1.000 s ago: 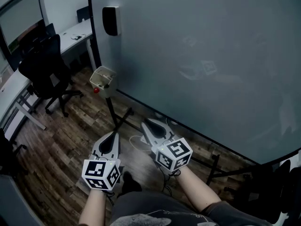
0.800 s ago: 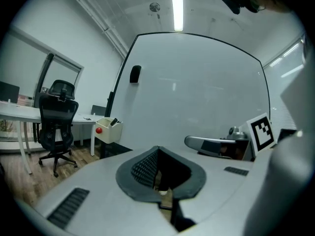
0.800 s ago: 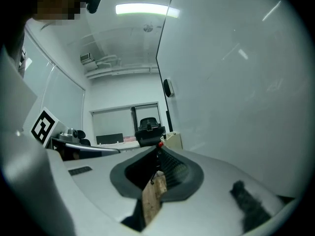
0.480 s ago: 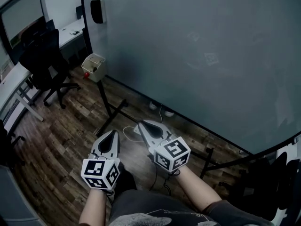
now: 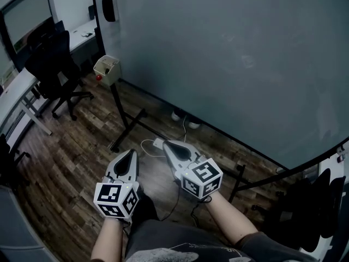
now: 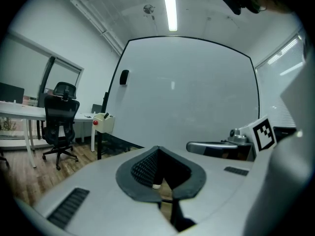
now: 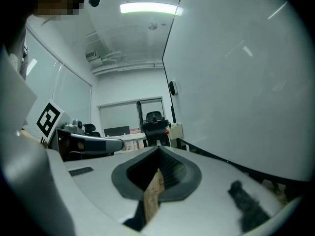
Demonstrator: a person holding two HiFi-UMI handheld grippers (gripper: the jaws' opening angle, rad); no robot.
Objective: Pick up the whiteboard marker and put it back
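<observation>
A cream holder box (image 5: 107, 68) hangs at the lower left corner of the big whiteboard (image 5: 229, 53); in the left gripper view the box (image 6: 104, 123) shows a dark pen-like tip poking out of its top and a red knob at its side. I cannot make out a marker anywhere else. My left gripper (image 5: 126, 158) and right gripper (image 5: 169, 146) hover low over the wood floor, well short of the box, both shut with nothing held. The left gripper view (image 6: 157, 149) and right gripper view (image 7: 158, 148) show the jaws meeting at their tips.
A black eraser-like block (image 5: 109, 9) sticks to the board's upper left. The board's stand legs (image 5: 128, 121) and a cable with a power strip (image 5: 158, 143) lie on the floor ahead. An office chair (image 5: 52, 64) and desks (image 5: 16, 100) stand at the left.
The view has drawn back from the board: the holder box and the black block have slid up and left in the picture. Both grippers stay shut and low.
</observation>
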